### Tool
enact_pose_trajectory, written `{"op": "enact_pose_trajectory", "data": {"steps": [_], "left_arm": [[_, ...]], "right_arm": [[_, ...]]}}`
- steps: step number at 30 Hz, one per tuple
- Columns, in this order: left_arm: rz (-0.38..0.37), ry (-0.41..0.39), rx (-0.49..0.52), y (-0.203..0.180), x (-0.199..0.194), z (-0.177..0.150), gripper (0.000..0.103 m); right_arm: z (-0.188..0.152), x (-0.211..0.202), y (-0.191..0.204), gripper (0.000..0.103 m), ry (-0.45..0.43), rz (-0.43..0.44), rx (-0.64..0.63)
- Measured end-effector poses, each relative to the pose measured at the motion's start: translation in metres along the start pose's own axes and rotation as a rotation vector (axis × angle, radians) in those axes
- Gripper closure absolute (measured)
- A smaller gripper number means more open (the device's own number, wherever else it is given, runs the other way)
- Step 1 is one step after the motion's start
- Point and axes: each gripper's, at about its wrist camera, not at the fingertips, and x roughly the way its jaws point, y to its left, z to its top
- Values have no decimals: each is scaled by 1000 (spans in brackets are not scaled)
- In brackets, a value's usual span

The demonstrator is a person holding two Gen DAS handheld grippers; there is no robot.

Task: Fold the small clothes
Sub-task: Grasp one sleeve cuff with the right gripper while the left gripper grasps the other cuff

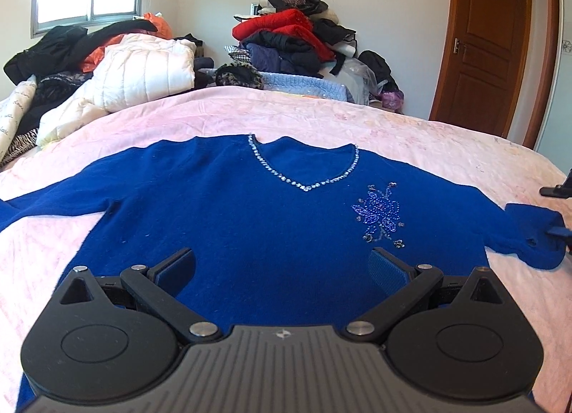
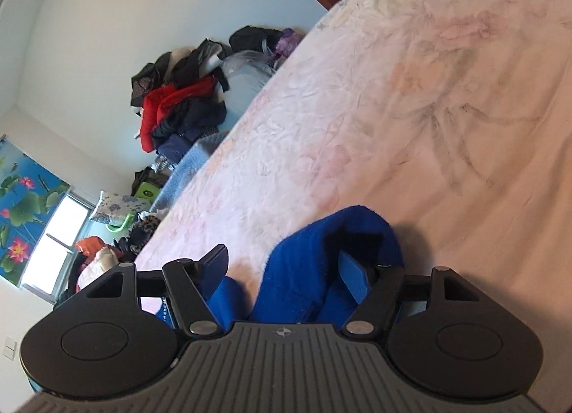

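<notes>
Folding hasn't really started: blue sweater [image 1: 250, 220] lies flat, face up on the pink bed [image 1: 321, 116]. Left gripper [image 1: 282, 270] fingers spread, empty, over the hem; right gripper [image 2: 286, 270] fingers apart around the cuff [image 2: 332, 255]

blue sweater [image 1: 250, 227] flat on pink bedspread [image 1: 411, 141], left gripper [image 1: 282, 270] open above its hem

both wrist views look low across the bed [image 1: 393, 119], sharing the sweater [image 1: 250, 216].
</notes>
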Motion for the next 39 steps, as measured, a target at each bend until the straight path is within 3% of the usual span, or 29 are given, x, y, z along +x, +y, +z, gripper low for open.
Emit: {"op": "enact_pose_trajectory", "data": {"steps": [3, 6, 7, 9, 11, 13, 15, 18, 22, 25, 26, 28, 30, 32, 34, 35, 37, 39], "left_arm": [[-21, 11, 2, -7, 7, 3, 0], [-56, 25, -8, -13, 13, 6, 0], [-80, 36, -24, -14, 15, 9, 0], [-158, 47, -85, -15, 17, 16, 0], [-294, 50, -192, -15, 22, 28, 0], [-481, 83, -348, -17, 35, 42, 0], [-687, 173, -543, -28, 63, 52, 0], [-892, 291, -763, -62, 106, 50, 0], [-955, 395, -889, -121, 145, 40, 0], [-903, 477, -975, -146, 169, 32, 4], [-897, 495, -986, -152, 173, 30, 9], [-940, 537, -982, -160, 181, 30, 35], [-950, 555, -975, -163, 184, 29, 44], [-944, 551, -980, -161, 184, 28, 47], [-934, 559, -976, -154, 185, 28, 72], [-931, 568, -972, -154, 186, 28, 76], [-923, 583, -953, -157, 188, 29, 97], [-912, 581, -912, -158, 187, 31, 97]], "right_arm": [[-3, 13, 0, 37, 32, 27, -1], [-8, 19, 7, 45, 51, 56, -25], [-10, 23, 8, 54, 53, 63, -27], [-10, 25, 6, 94, 58, 107, -22], [-10, 22, 7, 94, 45, 145, -1], [-7, 9, 6, 94, 1, 227, 42], [-7, -2, 4, 94, -33, 333, 115], [-11, -9, 5, 94, -50, 477, 228], [-16, -12, 6, 94, -53, 634, 356], [-20, -10, 4, 94, -43, 700, 418], [-22, -9, 3, 94, -40, 710, 430], [-23, -5, 3, 94, -34, 713, 442], [-25, 2, -1, 94, -30, 718, 469], [-27, 6, -3, 94, -32, 718, 488], [-29, 9, -3, 94, -35, 718, 494], [-31, 11, -3, 94, -32, 719, 493], [-35, 11, -2, 94, -23, 719, 489], [-39, 12, -3, 93, -17, 710, 474]]}}
